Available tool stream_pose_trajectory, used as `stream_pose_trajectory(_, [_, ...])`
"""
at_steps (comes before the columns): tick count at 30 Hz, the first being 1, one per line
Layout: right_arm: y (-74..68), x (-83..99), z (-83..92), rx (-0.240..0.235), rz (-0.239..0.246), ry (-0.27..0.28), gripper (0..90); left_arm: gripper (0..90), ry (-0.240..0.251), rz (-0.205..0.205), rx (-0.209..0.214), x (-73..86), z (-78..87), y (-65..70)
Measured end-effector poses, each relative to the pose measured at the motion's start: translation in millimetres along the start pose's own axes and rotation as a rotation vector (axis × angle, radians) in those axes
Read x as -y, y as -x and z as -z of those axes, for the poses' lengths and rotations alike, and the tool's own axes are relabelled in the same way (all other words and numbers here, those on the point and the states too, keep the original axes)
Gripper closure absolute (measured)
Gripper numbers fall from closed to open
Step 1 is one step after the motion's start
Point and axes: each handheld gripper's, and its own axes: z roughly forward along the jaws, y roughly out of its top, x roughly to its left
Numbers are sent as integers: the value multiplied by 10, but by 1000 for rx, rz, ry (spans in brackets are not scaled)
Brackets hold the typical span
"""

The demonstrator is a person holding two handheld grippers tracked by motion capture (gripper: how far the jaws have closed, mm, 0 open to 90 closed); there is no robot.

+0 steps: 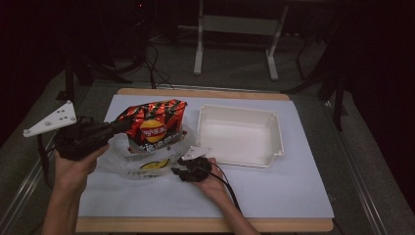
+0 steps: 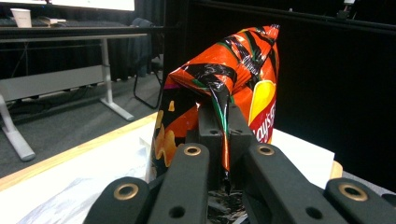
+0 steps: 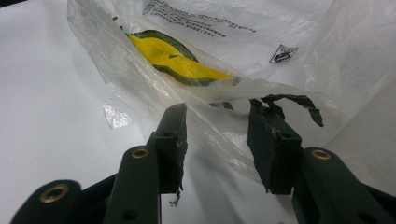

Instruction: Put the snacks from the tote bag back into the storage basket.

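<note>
Left gripper (image 2: pixel 223 140) pinching raised chip bag (image 2: pixel 233 79)

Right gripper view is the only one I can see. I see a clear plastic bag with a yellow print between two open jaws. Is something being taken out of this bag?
Observer: Yes. In the high view the left gripper holds a red chip bag over the plastic bag.
Operator: Is the grip firm, please?
Observer: In the left gripper view the jaws are shut on a pinched fold at the chip bag's edge.
Operator: What is next to the plastic bag?
Observer: A white tray lies to its right on the white sheet, with nothing visible inside.
</note>
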Motion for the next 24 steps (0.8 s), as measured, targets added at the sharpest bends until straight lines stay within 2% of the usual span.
stream_pose_trajectory(13, [-20,7,11,6,25,13,572,894,-3,0,0,-125,-192,-57])
stream_pose_trajectory(24, [-39,13,17,12,41,22,571,894,-10,-10,21,-252,-409,-77])
